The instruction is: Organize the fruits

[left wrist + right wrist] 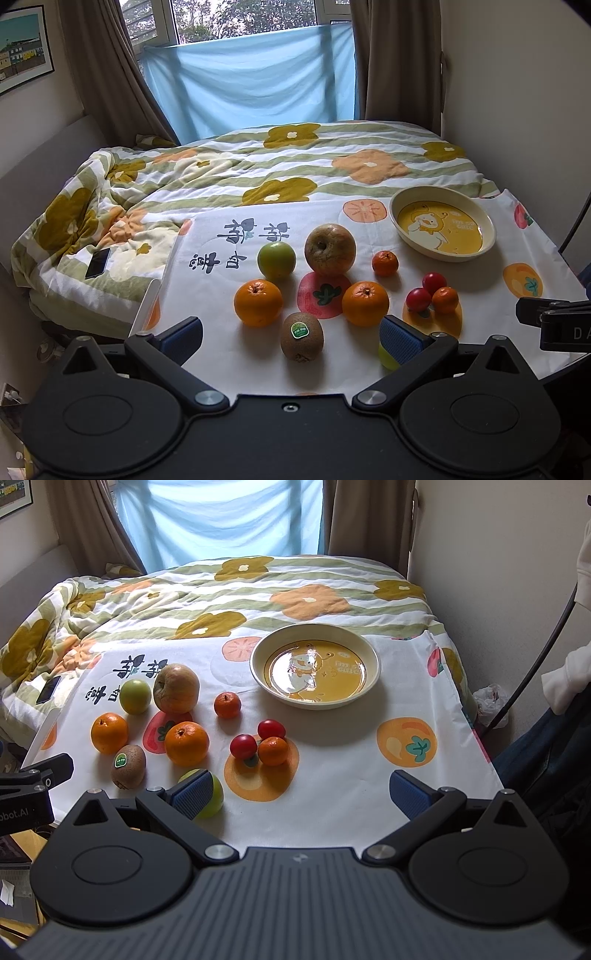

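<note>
Fruit lies loose on the white cloth printed with persimmons (332, 812), and the shallow cream plate with a yellow duck centre (258, 672) stands bare at the far right, so no piece looks sorted yet.

The left gripper (291, 332) hangs low at the near edge with its jaws spread wide and nothing between them; the brown kiwi with a green sticker (301, 336) sits on the cloth just ahead, roughly centred in the gap. The right gripper (301, 794) is likewise wide open and empty. Its left blue pad (192, 794) overlaps a small yellow-green fruit (216, 797) in the picture, though whether they touch I cannot tell.

The likely step is a first pick for the plate. The kiwi suits the left gripper best: lower the fingers straight down so they straddle it across its short width, then close gently, since it is oval and will roll or squirt out if pinched off-centre. Keep clear of the two large oranges (258, 302) (365, 303) that flank it.

Further back stand the green apple (276, 260) and the big russet apple (330, 250), which touch or nearly so. Two red cherry tomatoes (243, 746) (271, 729) huddle against a small mandarin (273, 751), with another mandarin (227, 705) apart; these are soft and want the lightest grip.
</note>
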A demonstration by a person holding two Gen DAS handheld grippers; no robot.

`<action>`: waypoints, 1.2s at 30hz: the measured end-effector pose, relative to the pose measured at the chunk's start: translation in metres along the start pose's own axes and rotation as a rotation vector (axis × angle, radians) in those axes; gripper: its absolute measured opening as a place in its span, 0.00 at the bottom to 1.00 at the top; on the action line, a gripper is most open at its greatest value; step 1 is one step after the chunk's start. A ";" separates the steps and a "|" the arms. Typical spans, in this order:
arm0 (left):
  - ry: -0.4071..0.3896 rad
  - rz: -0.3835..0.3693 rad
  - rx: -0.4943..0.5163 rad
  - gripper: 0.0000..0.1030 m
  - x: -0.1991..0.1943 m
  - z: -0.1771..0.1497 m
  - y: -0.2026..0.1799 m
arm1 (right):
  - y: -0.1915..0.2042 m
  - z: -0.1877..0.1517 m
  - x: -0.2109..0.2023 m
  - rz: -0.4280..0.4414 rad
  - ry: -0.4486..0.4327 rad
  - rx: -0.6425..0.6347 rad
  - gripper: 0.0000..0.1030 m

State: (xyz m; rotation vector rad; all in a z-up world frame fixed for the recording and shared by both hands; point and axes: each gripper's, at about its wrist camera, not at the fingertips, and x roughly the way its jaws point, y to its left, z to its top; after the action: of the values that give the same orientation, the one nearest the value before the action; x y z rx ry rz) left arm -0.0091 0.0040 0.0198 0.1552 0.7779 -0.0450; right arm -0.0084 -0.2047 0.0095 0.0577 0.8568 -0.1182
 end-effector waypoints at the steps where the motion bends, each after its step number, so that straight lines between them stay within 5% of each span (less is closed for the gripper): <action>1: 0.000 -0.001 0.000 1.00 0.000 -0.001 0.000 | 0.000 0.000 -0.001 0.001 0.000 0.000 1.00; 17: 0.030 0.049 -0.001 1.00 0.007 -0.014 -0.012 | 0.001 0.003 0.013 0.077 0.035 -0.049 1.00; 36: 0.051 -0.028 0.110 0.94 0.101 -0.046 0.006 | 0.051 -0.021 0.094 0.182 0.061 0.030 1.00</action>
State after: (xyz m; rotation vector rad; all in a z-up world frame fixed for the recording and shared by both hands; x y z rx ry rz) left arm 0.0314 0.0189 -0.0822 0.2510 0.8289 -0.1112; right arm 0.0433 -0.1597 -0.0750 0.1674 0.9064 0.0413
